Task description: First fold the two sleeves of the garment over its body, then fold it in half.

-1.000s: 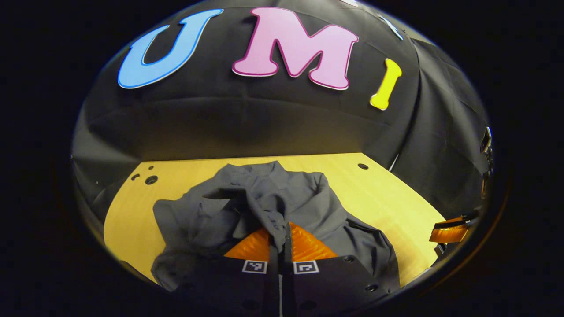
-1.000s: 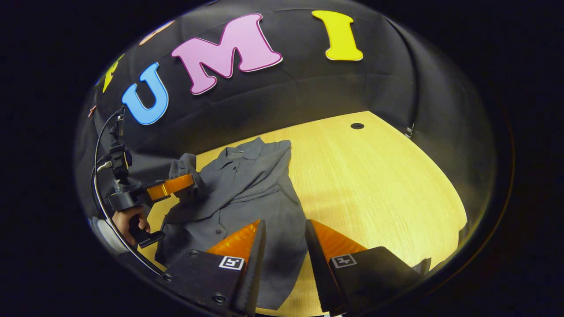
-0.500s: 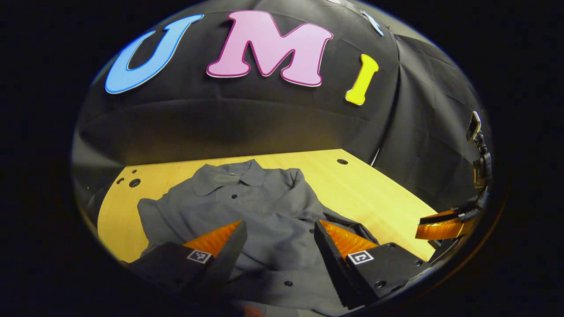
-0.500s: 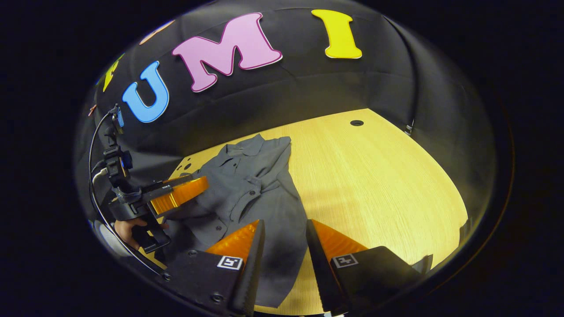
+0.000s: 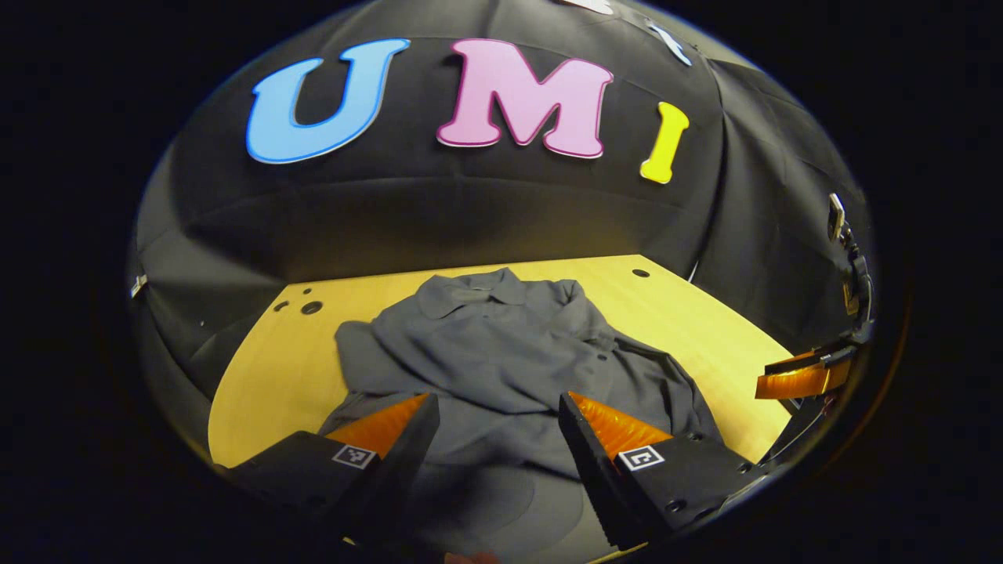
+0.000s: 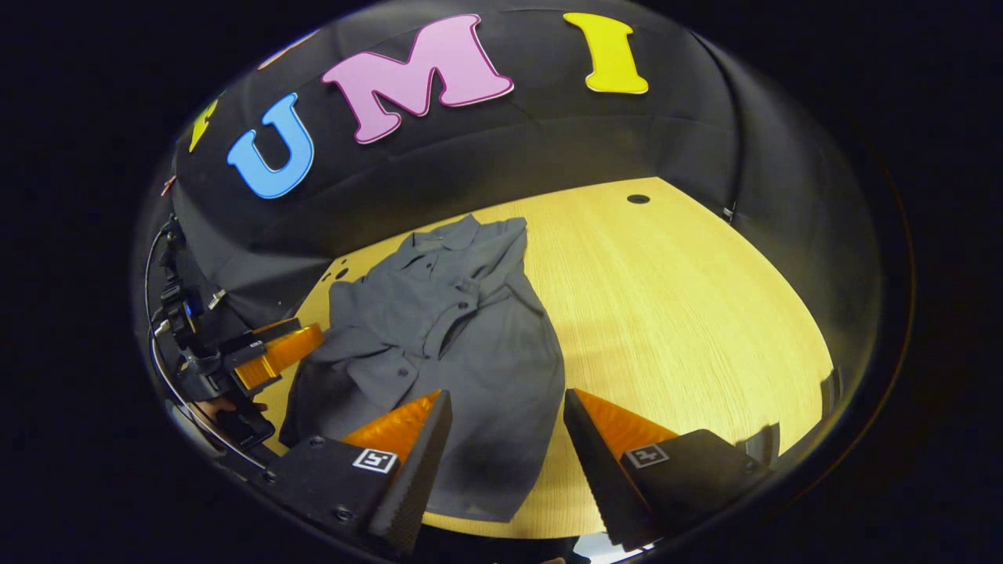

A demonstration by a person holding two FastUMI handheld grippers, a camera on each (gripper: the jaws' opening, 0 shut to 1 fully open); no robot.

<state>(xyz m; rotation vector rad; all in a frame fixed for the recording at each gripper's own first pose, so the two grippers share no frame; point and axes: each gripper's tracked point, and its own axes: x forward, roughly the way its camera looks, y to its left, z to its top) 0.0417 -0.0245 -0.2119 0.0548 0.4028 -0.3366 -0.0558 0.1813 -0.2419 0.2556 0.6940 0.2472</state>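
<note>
The shirt [image 6: 462,329] lies on the table [image 6: 674,313], collar toward the booth wall and hem toward the grippers, left of the table's middle in the right gripper view. A second ago the left gripper [image 5: 494,423] was clenched on a bunch of sleeve cloth held up over the shirt's body; half a second ago its fingers had already sprung apart and the sleeve had dropped. Now the left gripper has drawn back toward the hem, its fingers spread wide and holding nothing, and the sleeve [image 5: 470,368] rests across the chest in a loose diagonal. In the right gripper view the same gripper shows at the left edge of the table, clear of the cloth.

The right gripper [image 6: 505,439] hangs over the lower right part of the shirt with its fingers apart and empty; it has barely moved over the second.

Both sleeves appear to lie over the body, so the sleeve stage looks done, though the folds are rumpled rather than flat. What remains is likely the fold in half, and both grippers being released near the hem suits that.

No brand or label can be read on the shirt. Each gripper carries small square coded markers, not legible writing.
</note>
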